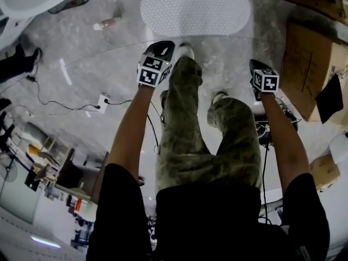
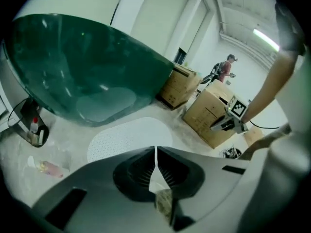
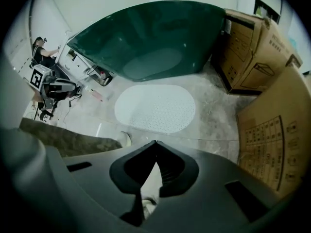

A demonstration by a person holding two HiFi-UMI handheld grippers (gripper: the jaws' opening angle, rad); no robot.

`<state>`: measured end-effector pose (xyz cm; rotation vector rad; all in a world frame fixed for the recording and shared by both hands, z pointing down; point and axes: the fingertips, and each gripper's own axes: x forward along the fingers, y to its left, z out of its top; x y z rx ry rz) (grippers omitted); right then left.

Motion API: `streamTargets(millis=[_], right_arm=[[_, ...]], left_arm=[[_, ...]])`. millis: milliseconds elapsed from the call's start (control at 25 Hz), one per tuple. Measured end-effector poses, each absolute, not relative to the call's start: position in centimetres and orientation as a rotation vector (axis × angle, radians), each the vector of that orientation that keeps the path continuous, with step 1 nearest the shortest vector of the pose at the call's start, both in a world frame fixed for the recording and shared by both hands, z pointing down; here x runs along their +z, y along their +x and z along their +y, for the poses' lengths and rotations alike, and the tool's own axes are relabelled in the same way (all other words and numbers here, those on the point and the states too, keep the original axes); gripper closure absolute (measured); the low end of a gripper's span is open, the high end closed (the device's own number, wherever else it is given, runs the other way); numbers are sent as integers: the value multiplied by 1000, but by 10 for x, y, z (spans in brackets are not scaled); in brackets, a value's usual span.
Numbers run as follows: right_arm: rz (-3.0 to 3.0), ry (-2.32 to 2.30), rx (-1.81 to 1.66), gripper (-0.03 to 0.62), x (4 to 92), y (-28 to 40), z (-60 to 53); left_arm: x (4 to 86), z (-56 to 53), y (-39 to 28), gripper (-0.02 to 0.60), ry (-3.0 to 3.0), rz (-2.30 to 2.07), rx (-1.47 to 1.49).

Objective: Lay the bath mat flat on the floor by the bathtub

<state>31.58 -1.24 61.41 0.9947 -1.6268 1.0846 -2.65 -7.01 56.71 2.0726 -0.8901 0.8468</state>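
The white oval perforated bath mat (image 1: 196, 8) lies flat just beside the dark green bathtub (image 3: 150, 38). Your left gripper (image 2: 155, 148) and right gripper (image 3: 155, 142) are pressed together, empty. A careless forward step could ruck its edge.

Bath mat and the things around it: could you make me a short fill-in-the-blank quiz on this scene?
1. The white oval bath mat lies flat on the ____.
2. The bathtub behind the mat is dark ____.
3. The left tongs and right tongs are both ____, with nothing held.
4. Brown ____ boxes stand right of the mat in the right gripper view.
Missing words: floor; green; shut; cardboard.
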Motion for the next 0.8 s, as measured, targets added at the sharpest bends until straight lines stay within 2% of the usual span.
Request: streamTargets(millis=[280,520,800], right_arm=[[-1641,1005,1027,571,505,290,-56],[-1650,1160,1084,571,421,271,-75],[-1640,1090,1044,571,362,275,-52]], left_arm=[[487,-60,-62,551,1920,-965,767],[419,-53,-49,551,1985,-885,774],[359,-53,-42,551,1985,-876,720]])
